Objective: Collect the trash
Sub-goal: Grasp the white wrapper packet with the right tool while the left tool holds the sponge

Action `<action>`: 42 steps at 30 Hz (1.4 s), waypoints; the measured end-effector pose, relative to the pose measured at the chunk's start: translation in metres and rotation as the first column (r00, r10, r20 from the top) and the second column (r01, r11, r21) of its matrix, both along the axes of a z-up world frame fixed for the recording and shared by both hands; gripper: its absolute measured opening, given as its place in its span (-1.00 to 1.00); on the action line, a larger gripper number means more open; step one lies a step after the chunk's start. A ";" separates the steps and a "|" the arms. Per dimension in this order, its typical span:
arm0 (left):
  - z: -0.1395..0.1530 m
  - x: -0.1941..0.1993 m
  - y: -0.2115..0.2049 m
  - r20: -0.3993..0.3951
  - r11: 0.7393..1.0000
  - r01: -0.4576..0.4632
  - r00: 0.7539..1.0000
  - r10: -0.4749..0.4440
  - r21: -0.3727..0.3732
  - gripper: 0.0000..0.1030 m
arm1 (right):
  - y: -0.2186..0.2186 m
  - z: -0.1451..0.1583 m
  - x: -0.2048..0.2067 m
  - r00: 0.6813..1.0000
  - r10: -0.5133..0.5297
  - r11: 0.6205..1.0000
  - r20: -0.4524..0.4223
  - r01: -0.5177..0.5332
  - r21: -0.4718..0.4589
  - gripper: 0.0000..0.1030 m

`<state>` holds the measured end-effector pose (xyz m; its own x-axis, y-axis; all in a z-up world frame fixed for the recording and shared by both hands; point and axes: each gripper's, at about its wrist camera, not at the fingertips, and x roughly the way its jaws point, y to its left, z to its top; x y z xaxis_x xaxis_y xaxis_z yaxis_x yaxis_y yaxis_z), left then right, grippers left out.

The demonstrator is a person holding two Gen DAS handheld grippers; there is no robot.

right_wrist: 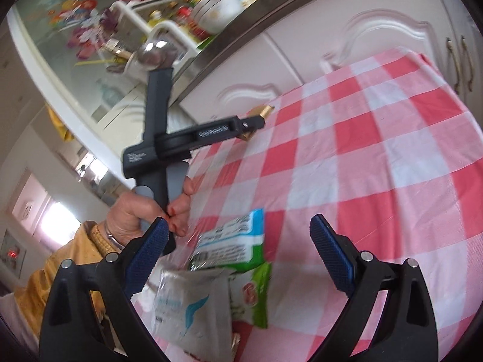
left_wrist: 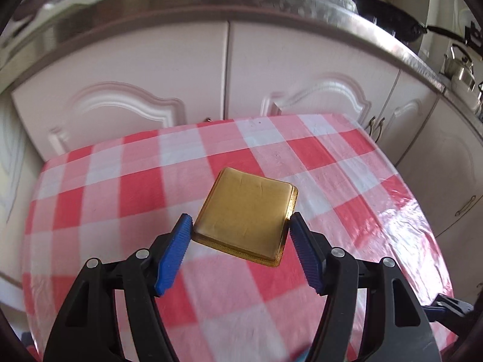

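Observation:
My left gripper [left_wrist: 240, 230] is shut on a square gold plastic tray [left_wrist: 246, 214], gripped by its two side edges and held tilted above the red and white checked tablecloth [left_wrist: 332, 163]. In the right wrist view the left gripper [right_wrist: 256, 120] shows from the side with a bit of the gold tray [right_wrist: 265, 111] at its tip. My right gripper [right_wrist: 238, 256] is open and empty above the tablecloth [right_wrist: 377, 157]. Below it lie a green and white wrapper [right_wrist: 232, 247] and a grey and white packet [right_wrist: 193, 304], overlapping at the table's near edge.
White cabinet doors [left_wrist: 169, 84] and a dark countertop edge [left_wrist: 211, 3] stand just behind the table. A black pan [left_wrist: 389, 15] and a steel kettle [left_wrist: 459, 66] sit on the counter at right. The person's hand [right_wrist: 145, 211] holds the left gripper's handle.

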<state>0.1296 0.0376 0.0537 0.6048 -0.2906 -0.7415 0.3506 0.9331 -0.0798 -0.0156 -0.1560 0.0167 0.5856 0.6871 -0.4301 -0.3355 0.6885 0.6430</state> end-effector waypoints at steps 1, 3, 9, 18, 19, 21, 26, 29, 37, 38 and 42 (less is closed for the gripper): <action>0.004 -0.007 0.005 0.008 1.000 -0.006 1.000 0.006 -0.004 0.30 | 0.002 0.000 -0.002 1.000 0.016 1.000 -0.001 -0.016 0.010 0.84; 0.012 -0.022 0.016 0.018 1.000 -0.017 1.000 0.017 -0.018 0.30 | 0.005 0.001 -0.007 0.999 0.047 0.999 0.004 -0.047 0.026 0.84; 0.029 -0.073 0.050 0.027 0.995 -0.062 0.998 0.064 -0.079 0.30 | 0.016 0.003 -0.027 0.996 0.087 0.996 0.018 -0.087 0.001 0.74; 0.031 -0.159 0.090 -0.003 0.980 -0.110 0.994 0.111 -0.165 0.30 | 0.029 -0.008 -0.050 0.991 0.130 0.989 -0.023 -0.131 -0.064 0.29; 0.031 -0.166 0.093 -0.006 0.978 -0.116 0.993 0.117 -0.173 0.30 | 0.031 -0.010 -0.053 0.991 0.128 0.989 -0.030 -0.130 -0.076 0.16; 0.032 -0.185 0.101 -0.008 0.973 -0.123 0.992 0.124 -0.197 0.30 | 0.033 -0.011 -0.057 0.993 0.113 0.988 -0.035 -0.116 -0.103 0.04; 0.027 -0.221 0.111 -0.029 0.968 -0.130 0.992 0.127 -0.214 0.30 | 0.036 -0.014 -0.062 0.994 0.091 0.986 -0.057 -0.098 -0.136 0.04; 0.018 -0.241 0.114 -0.053 0.965 -0.131 0.991 0.122 -0.227 0.30 | 0.037 -0.017 -0.064 0.992 0.093 0.984 -0.086 -0.104 -0.143 0.04; -0.010 -0.269 0.114 -0.135 0.952 -0.121 0.987 0.086 -0.281 0.30 | 0.042 -0.021 -0.072 0.982 0.138 0.984 -0.127 -0.150 -0.091 0.04; -0.017 -0.270 0.113 -0.146 0.951 -0.121 0.986 0.082 -0.283 0.30 | 0.043 -0.021 -0.072 0.981 0.146 0.985 -0.128 -0.157 -0.076 0.04; -0.029 -0.271 0.116 -0.168 0.943 -0.129 0.983 0.079 -0.308 0.30 | 0.039 -0.020 -0.074 0.974 0.184 0.983 -0.134 -0.181 0.031 0.04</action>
